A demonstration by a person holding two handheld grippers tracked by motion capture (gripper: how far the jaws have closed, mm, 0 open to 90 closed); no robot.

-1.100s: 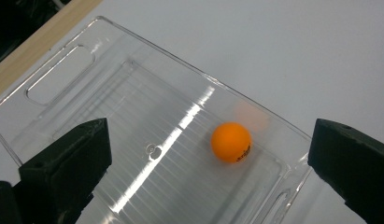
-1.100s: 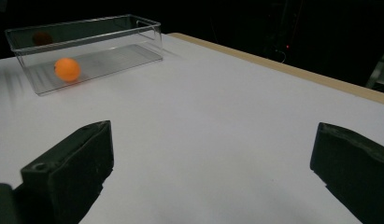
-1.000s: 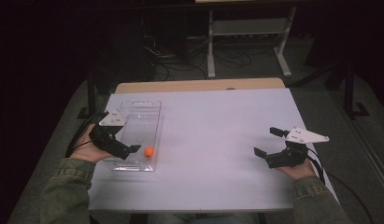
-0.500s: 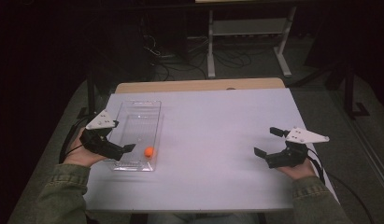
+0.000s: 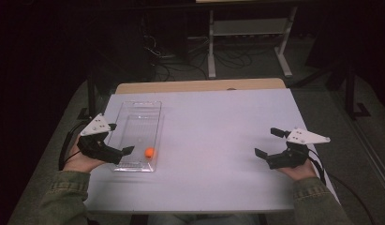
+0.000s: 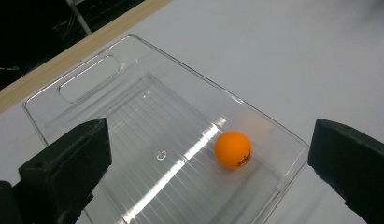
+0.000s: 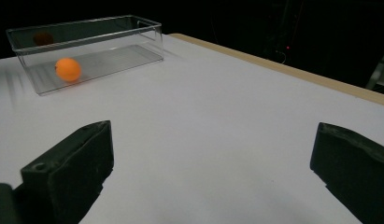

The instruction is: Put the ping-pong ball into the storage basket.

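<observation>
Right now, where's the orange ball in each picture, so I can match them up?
High view: ball low and left of centre, inside the near end of the clear bin.
Left gripper view: ball right of centre, on the bin floor.
Right gripper view: ball upper left, behind the bin wall.
Shared landmark: the bin.

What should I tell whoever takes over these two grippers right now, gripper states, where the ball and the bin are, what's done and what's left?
Left gripper: open, empty, at the near left edge of the clear bin.
Right gripper: open, empty, above the bare table on the right side, far from the bin.
Orange ball: lying loose on the bin floor near the near end, touching neither gripper.
Done: the ball sits inside the bin.
Left: likely a grasp of the ball or the bin with the left gripper; nothing is held yet.
</observation>
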